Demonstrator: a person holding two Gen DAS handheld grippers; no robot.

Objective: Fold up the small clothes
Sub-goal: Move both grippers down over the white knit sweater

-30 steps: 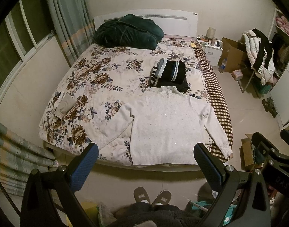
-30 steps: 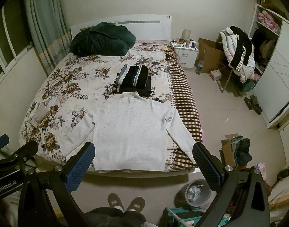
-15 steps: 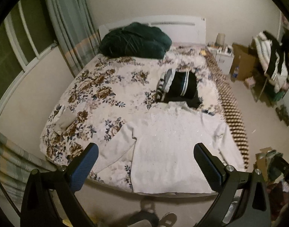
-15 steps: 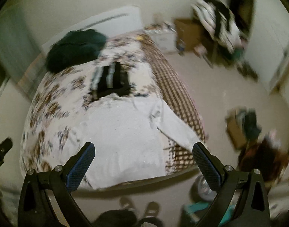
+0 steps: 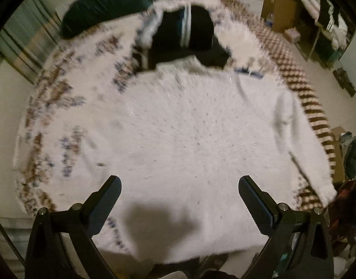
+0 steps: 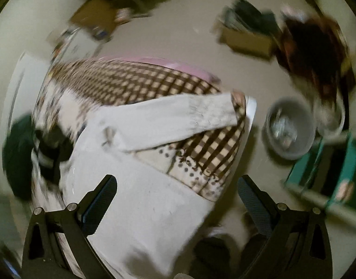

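A white sweater lies spread flat on the floral bedspread, sleeves out to both sides. My left gripper is open and empty, low over the sweater's lower body. In the right wrist view the sweater shows with its right sleeve lying across the checked sheet. My right gripper is open and empty, above the sweater's right side near the bed corner. Both views are blurred by motion.
A folded dark striped garment lies just beyond the sweater's collar, a dark green bundle behind it. Right of the bed are a grey bin, a teal rack, cardboard boxes and clothes.
Both grippers have moved down and forward toward the bed. The left now hovers close over the sweater; the right has swung to the right toward the sleeve and bed corner. Both stay open.
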